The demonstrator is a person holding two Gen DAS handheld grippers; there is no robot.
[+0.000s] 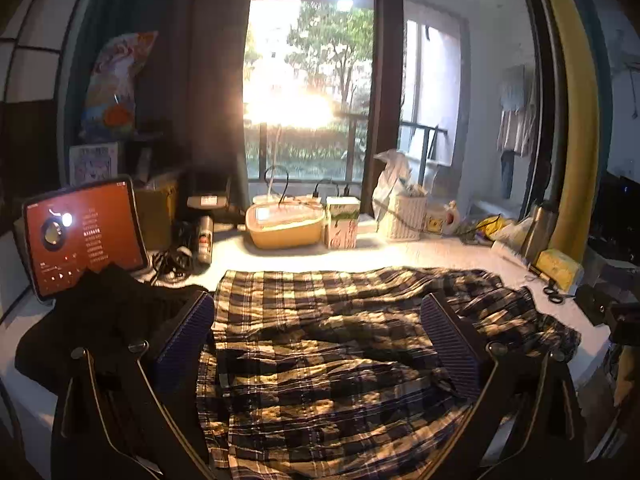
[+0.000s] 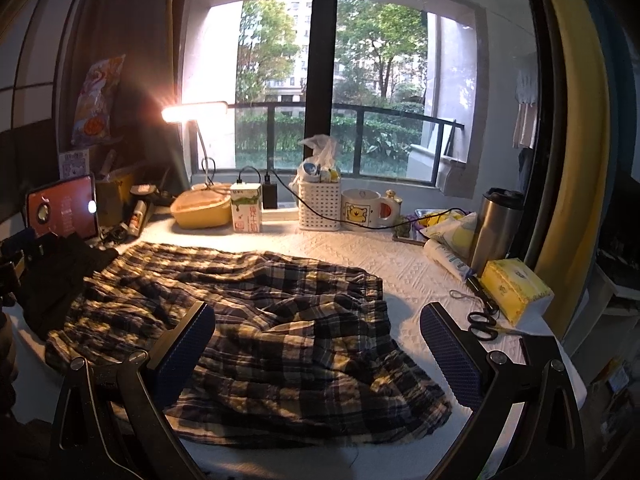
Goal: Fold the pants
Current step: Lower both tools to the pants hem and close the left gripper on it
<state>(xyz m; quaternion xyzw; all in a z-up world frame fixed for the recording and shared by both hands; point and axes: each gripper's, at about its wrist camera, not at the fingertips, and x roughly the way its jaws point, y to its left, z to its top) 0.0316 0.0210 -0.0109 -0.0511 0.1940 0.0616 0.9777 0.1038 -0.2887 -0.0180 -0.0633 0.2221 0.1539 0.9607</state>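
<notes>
The plaid pants point(image 1: 320, 344) lie crumpled and spread across the white table cover, and show in the right wrist view point(image 2: 256, 320) too. My left gripper point(image 1: 318, 340) is open and empty, its blue-padded fingers point(image 1: 188, 332) wide apart just above the middle of the pants. My right gripper point(image 2: 318, 344) is open and empty over the right end of the pants; its right finger point(image 2: 452, 356) is above bare table cover.
A black garment point(image 1: 92, 320) lies left of the pants by a lit tablet point(image 1: 80, 236). Along the back stand a yellow tub point(image 2: 200, 208), milk carton point(image 2: 246, 212), white basket point(image 2: 320, 204) and mug point(image 2: 362, 208). Scissors point(image 2: 482, 322), tissue pack point(image 2: 514, 290) and steel tumbler point(image 2: 496, 228) sit right.
</notes>
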